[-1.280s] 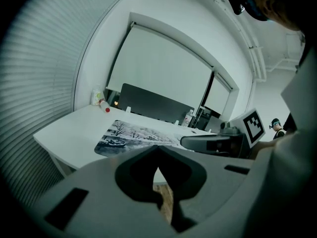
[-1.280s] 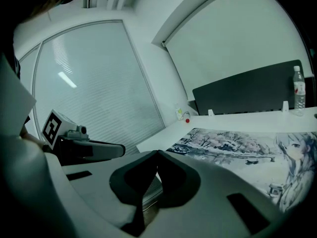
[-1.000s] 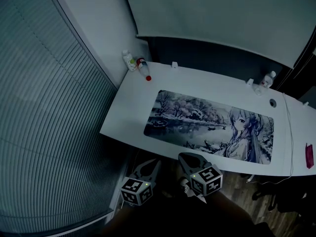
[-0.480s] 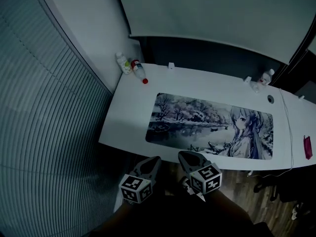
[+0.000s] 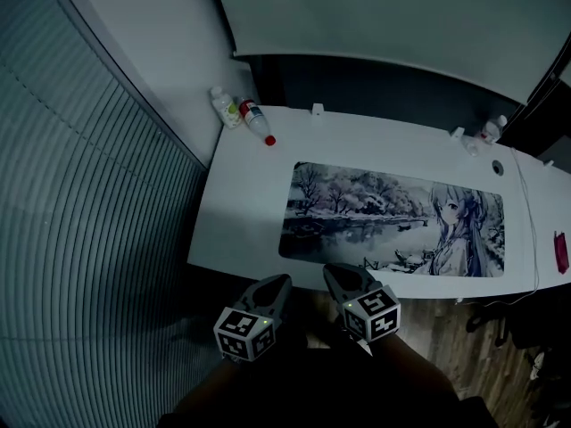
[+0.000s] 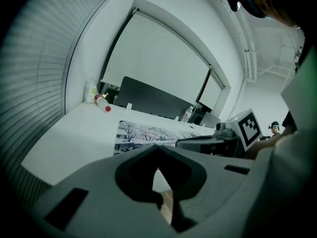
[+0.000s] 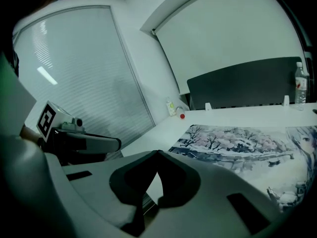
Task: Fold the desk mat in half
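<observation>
The desk mat (image 5: pixel 393 221), printed with a snowy landscape and an anime girl, lies flat and unfolded on the white desk (image 5: pixel 241 203). It also shows in the left gripper view (image 6: pixel 148 133) and in the right gripper view (image 7: pixel 237 143). Both grippers hang side by side just in front of the desk's near edge, off the mat. My left gripper (image 5: pixel 283 280) points at the mat's near left corner, shut and empty (image 6: pixel 158 147). To its right my right gripper (image 5: pixel 331 269) is likewise shut with nothing in it (image 7: pixel 158 152).
Two bottles (image 5: pixel 225 107) (image 5: pixel 255 121) lie at the desk's back left corner, and another bottle (image 5: pixel 492 129) stands at the back right. A cable (image 5: pixel 526 230) runs down the right side beside a red item (image 5: pixel 560 252). Window blinds (image 5: pixel 89 239) fill the left.
The head view has shifted, so the desk sits a little further right in it. Both grippers stay shut below the near edge, the left one slightly higher.
</observation>
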Motion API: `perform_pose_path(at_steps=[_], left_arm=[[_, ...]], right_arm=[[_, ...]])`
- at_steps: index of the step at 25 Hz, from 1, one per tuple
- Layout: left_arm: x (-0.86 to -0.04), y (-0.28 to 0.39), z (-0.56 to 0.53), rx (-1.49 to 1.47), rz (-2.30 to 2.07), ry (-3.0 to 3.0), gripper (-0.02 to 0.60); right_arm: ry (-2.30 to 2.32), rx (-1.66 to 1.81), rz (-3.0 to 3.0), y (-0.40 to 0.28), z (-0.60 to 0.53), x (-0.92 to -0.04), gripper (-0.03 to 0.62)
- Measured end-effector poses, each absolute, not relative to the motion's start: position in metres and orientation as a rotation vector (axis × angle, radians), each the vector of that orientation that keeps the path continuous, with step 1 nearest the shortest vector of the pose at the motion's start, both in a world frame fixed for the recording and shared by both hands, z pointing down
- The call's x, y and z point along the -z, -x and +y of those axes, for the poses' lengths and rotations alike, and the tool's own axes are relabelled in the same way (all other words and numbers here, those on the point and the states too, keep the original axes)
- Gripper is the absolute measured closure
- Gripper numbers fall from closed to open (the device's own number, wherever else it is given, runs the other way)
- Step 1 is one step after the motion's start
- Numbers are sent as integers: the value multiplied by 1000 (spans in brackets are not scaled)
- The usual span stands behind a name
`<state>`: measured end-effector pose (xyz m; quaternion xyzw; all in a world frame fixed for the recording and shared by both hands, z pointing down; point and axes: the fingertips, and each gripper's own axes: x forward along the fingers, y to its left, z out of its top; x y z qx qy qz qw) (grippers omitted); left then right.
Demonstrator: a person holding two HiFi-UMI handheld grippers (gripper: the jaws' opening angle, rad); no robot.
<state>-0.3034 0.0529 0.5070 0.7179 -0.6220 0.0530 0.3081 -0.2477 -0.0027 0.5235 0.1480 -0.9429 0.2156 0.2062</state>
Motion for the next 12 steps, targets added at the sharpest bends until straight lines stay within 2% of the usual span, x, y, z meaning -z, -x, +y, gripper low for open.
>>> perform_pose_path(at_steps=[12], left_arm=[[-530, 349, 56, -195, -1540, -1923, 575]], right_arm=[[-483, -618, -2544, 301, -1, -566, 571]])
